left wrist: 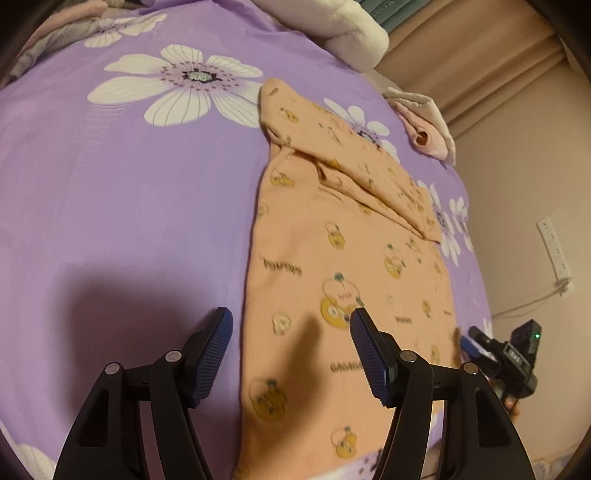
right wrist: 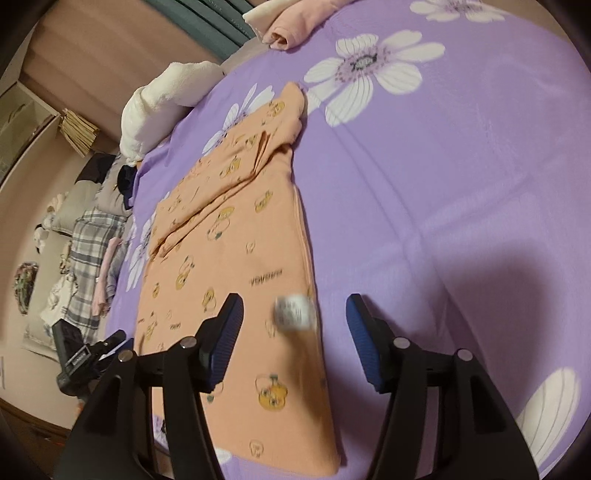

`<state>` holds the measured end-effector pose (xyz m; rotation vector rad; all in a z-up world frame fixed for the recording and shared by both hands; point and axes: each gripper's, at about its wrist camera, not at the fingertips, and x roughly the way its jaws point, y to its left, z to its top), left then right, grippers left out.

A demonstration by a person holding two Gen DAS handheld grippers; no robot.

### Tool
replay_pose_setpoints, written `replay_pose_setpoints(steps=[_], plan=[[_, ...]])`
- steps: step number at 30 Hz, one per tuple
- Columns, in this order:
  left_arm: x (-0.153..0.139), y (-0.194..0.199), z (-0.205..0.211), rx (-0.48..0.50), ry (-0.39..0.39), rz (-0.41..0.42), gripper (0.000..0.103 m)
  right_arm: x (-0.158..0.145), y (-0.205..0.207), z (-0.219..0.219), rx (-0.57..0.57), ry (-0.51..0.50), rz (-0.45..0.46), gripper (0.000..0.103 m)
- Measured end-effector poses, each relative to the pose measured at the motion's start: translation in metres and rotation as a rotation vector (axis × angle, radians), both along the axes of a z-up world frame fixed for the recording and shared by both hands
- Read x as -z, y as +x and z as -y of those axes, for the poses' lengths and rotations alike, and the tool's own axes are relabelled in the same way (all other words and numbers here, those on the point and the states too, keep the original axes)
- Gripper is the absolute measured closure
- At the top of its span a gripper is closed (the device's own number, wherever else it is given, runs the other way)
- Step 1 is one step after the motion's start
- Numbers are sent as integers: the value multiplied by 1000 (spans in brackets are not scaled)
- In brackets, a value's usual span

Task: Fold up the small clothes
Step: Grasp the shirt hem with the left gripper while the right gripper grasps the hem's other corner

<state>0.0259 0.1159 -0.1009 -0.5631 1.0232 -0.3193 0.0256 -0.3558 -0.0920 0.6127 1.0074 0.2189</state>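
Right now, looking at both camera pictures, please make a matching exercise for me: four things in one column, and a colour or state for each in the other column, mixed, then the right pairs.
Things:
1. shirt
2. bedsheet
3. blanket
4. left gripper

Colour or state:
A. white and fluffy, at the bed's edge
B. open, holding nothing
C. orange with cartoon prints, lying flat with a sleeve folded in
D. purple with white flowers

Pairs: 1-C, 2-D, 3-A, 4-B
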Motion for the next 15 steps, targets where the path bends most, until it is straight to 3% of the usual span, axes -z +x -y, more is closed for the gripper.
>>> replay_pose_setpoints(steps=[8,15], plan=[[6,-16,5,37,-61,-13,38,11,-15,-5,-84,121,-15,44],[11,-2,4,40,-149,-11,38,17,-6,-22,-122,161,-2,44]])
